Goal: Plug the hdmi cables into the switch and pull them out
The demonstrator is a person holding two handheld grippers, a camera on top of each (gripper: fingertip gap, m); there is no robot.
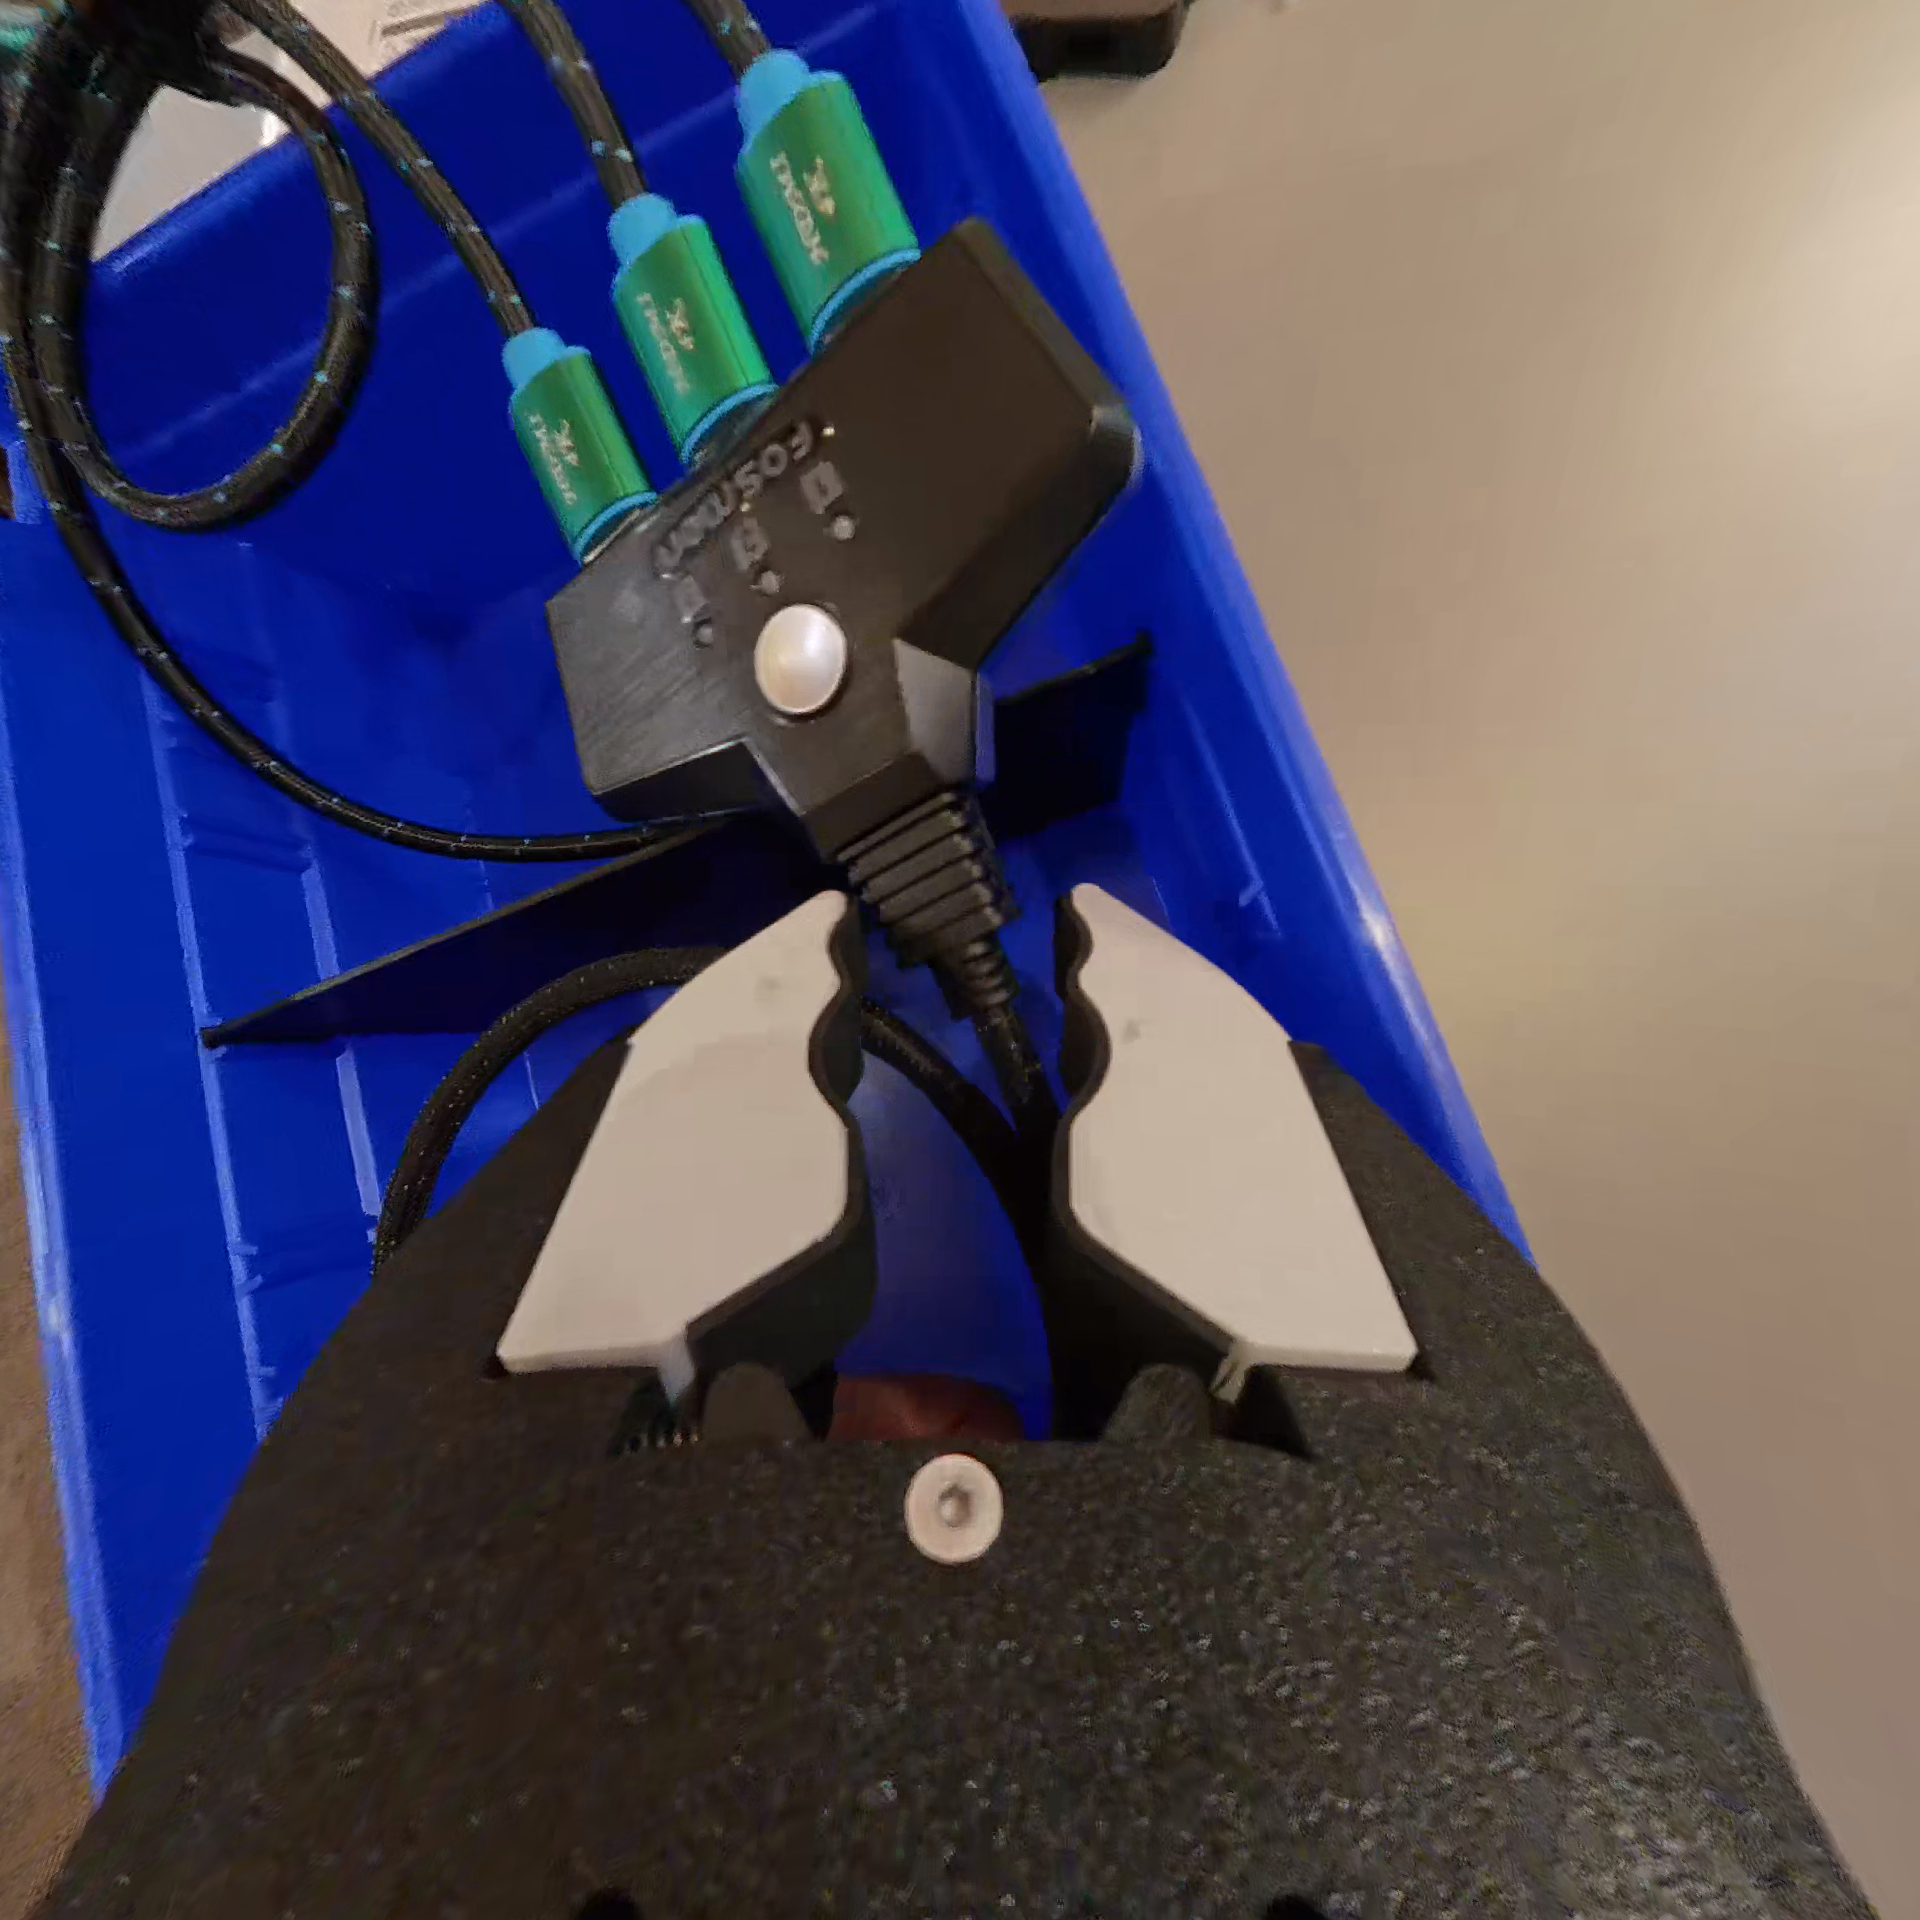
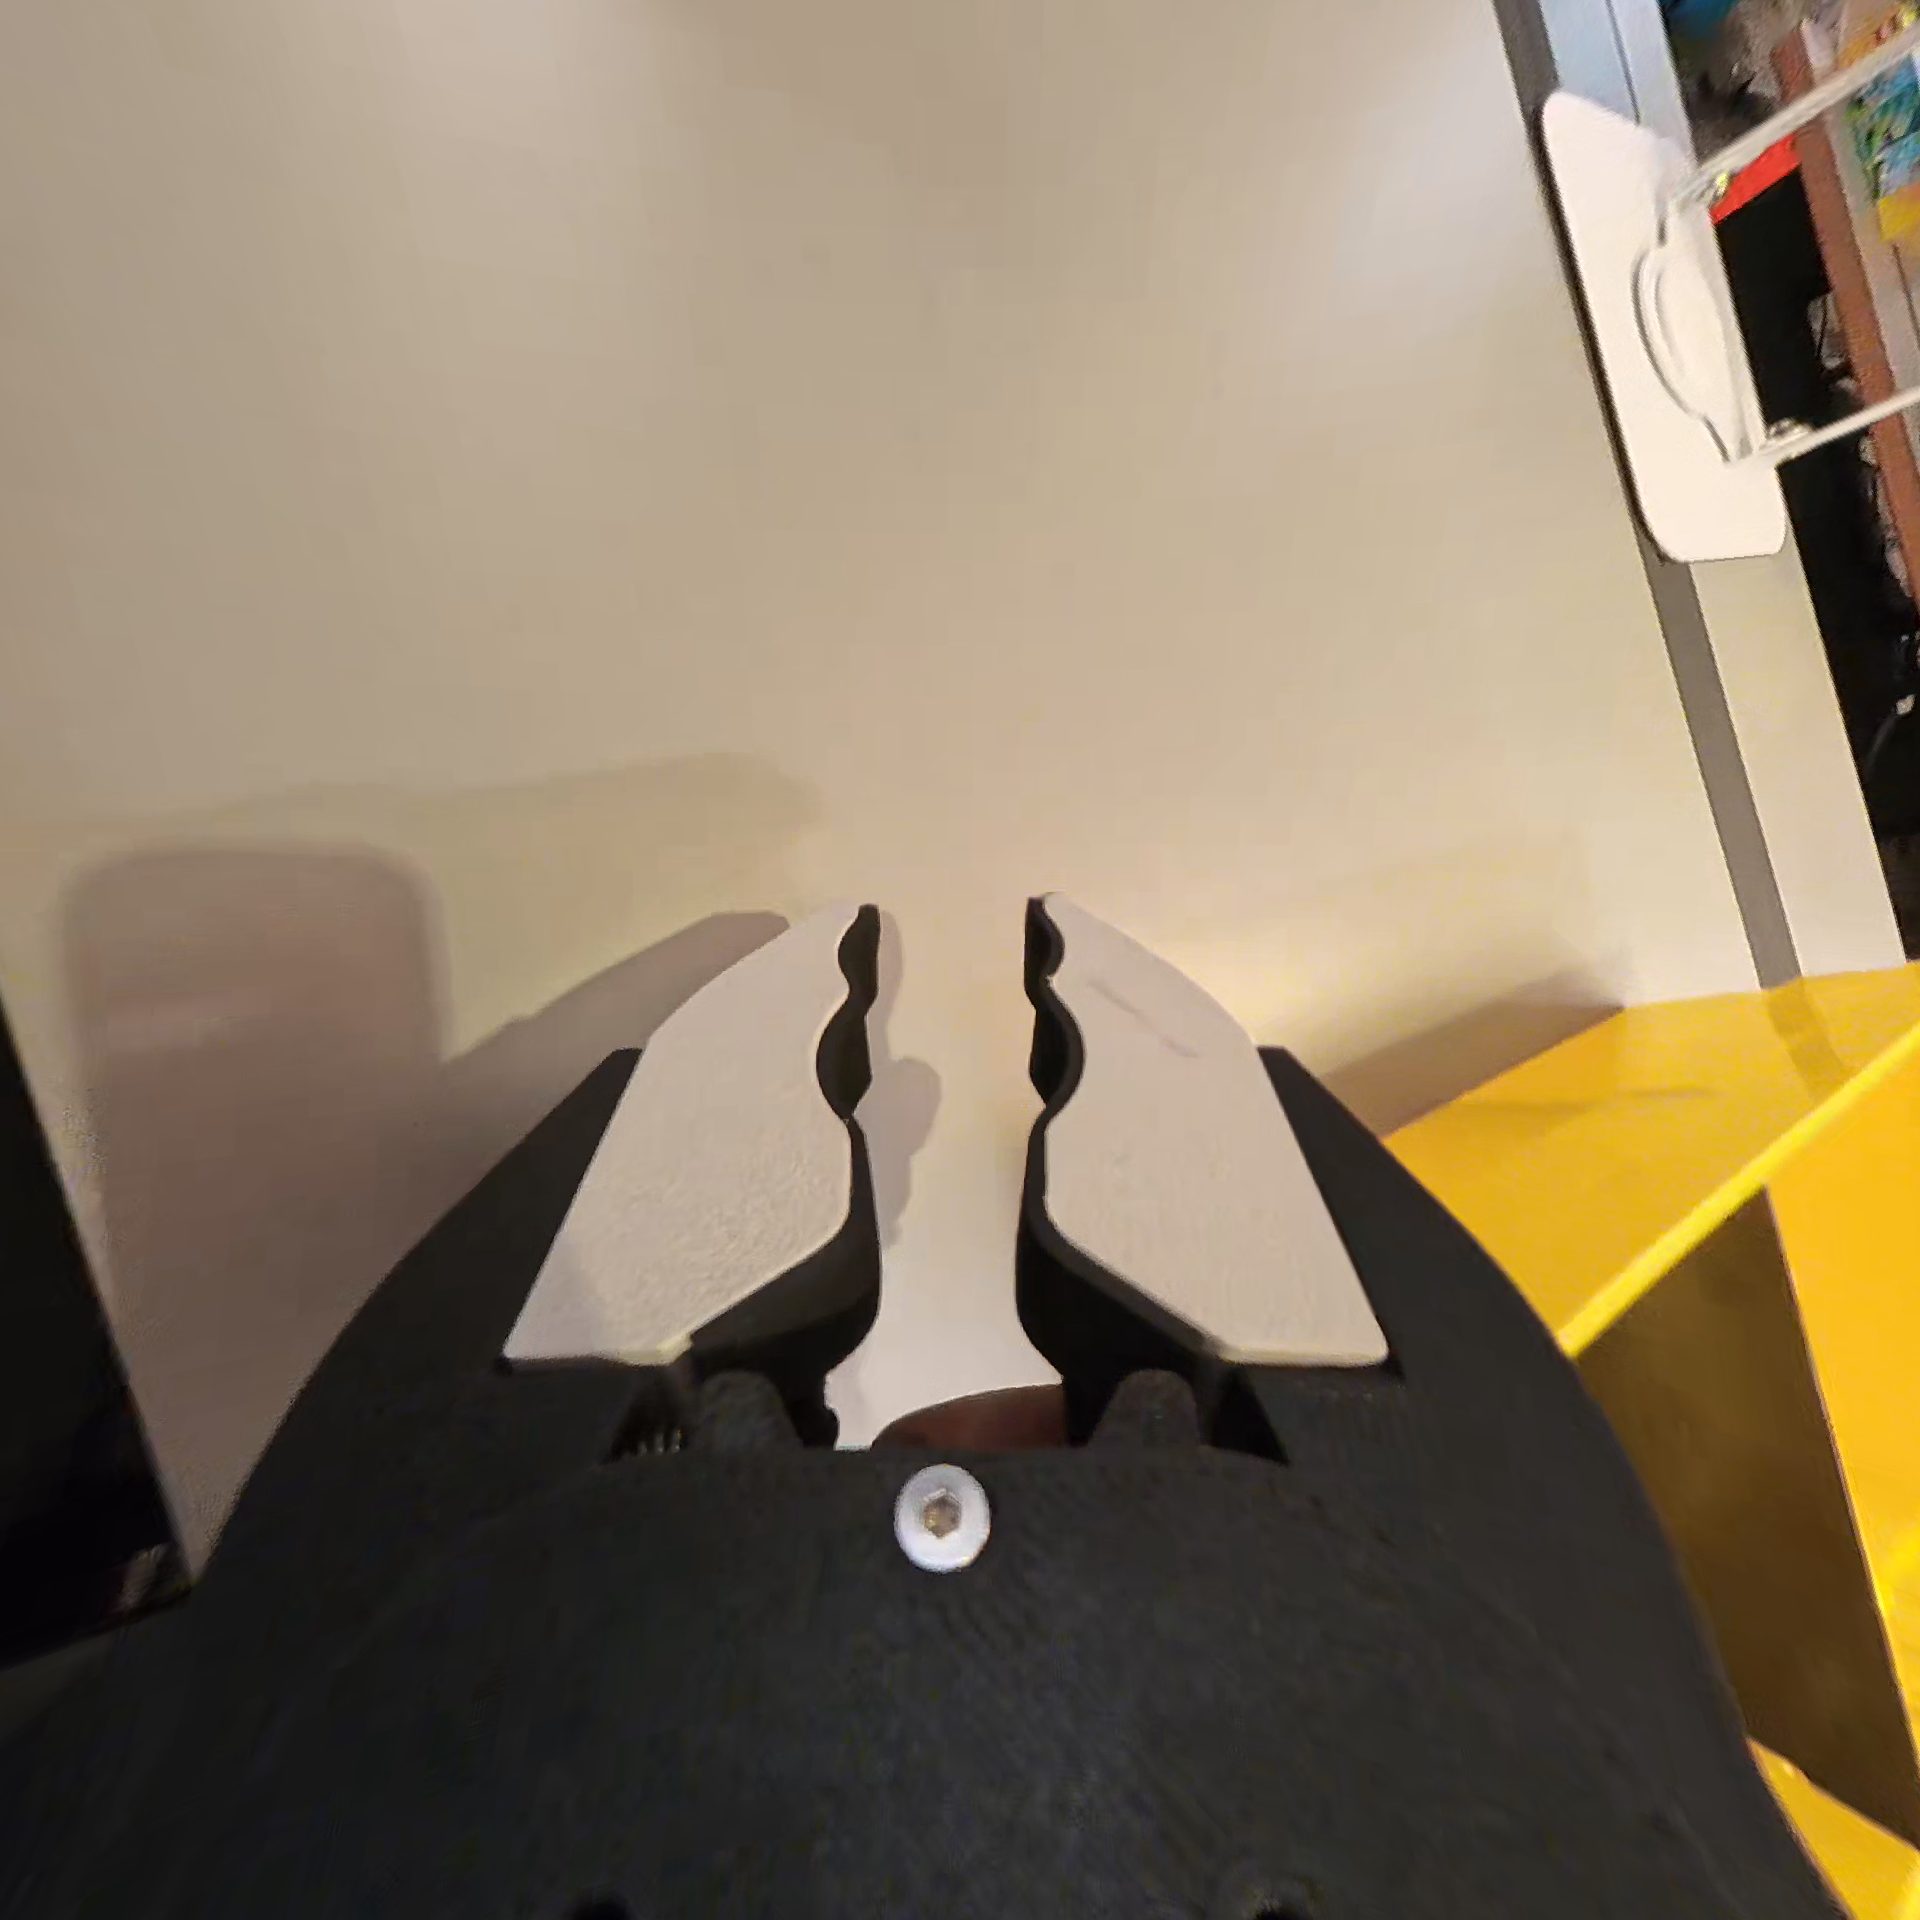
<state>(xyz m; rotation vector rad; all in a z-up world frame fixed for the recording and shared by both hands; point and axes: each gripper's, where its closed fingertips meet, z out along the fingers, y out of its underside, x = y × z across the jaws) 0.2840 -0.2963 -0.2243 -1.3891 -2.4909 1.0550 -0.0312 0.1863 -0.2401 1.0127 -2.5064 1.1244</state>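
A black HDMI switch (image 1: 852, 582) with a round silver button lies in a blue bin (image 1: 260, 727). Three green HDMI plugs (image 1: 686, 332) sit side by side in its far edge, their black braided cables (image 1: 343, 260) looping to the upper left. My left gripper (image 1: 956, 914) is open just behind the switch. The switch's own black cable (image 1: 997, 1018) runs between its fingers, close to the right one, without being clamped. My right gripper (image 2: 954, 920) is open and empty over a white table (image 2: 727, 416). The switch and plugs do not show in the right wrist view.
A thin black divider (image 1: 468, 956) crosses the bin under the switch. The bin's right wall (image 1: 1247, 727) borders the pale table. In the right wrist view a yellow bin (image 2: 1662, 1143) stands at the right, a white stand base (image 2: 1652, 343) at the far right, and a dark object (image 2: 52, 1351) at the left edge. The grippers' ends are close to 60 cm from one another.
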